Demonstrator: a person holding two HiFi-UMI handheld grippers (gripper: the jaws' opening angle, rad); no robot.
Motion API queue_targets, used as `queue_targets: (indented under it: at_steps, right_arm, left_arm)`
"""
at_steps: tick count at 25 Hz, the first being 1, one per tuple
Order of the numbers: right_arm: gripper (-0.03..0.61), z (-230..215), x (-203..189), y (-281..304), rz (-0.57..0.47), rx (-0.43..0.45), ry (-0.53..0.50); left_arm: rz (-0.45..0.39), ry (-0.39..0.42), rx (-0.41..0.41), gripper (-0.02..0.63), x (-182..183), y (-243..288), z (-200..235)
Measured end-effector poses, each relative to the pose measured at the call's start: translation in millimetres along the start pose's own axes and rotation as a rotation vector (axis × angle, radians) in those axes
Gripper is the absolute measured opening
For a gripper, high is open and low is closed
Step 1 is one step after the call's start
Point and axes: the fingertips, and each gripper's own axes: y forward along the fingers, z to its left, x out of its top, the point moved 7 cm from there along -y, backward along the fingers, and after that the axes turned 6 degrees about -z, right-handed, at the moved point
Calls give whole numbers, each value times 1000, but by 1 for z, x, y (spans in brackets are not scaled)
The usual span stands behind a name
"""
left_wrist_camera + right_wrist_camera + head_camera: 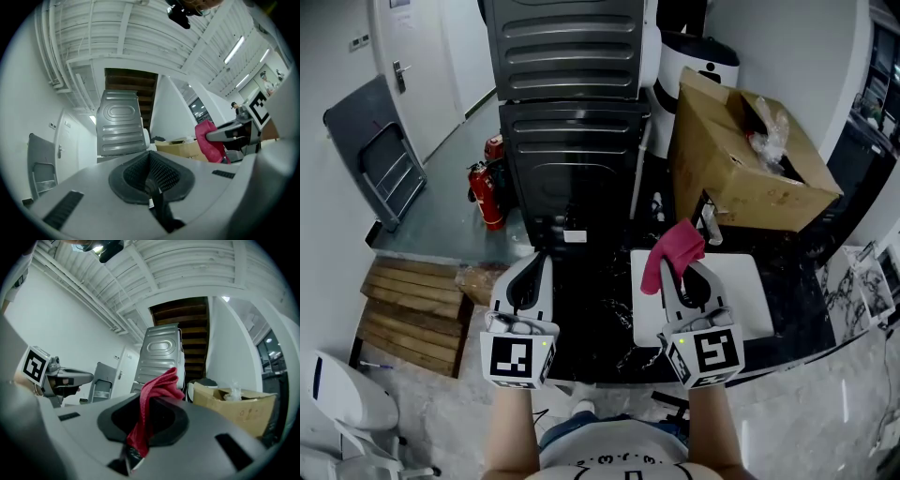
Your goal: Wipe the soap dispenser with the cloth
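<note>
Right gripper view: right gripper point(147, 414) clamped on the red cloth point(157, 390). Left gripper point(151, 168) closed, empty. I can't identify the soap dispenser for certain; it is possibly the pale object point(711, 225) beside the cardboard box point(750, 169). Judged step: approach. Next: locate it, then press the cloth against it.

Left gripper point(534, 267), right gripper point(687, 277): jaws closed.
</note>
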Motion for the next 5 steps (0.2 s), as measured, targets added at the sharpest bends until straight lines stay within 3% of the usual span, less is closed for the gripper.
queue_targets:
  at_steps: [5]
  right_arm:
    - [51,1,1,1,-1,3,3]
  left_arm:
    - [8,19,-9,14,-1,0,-1]
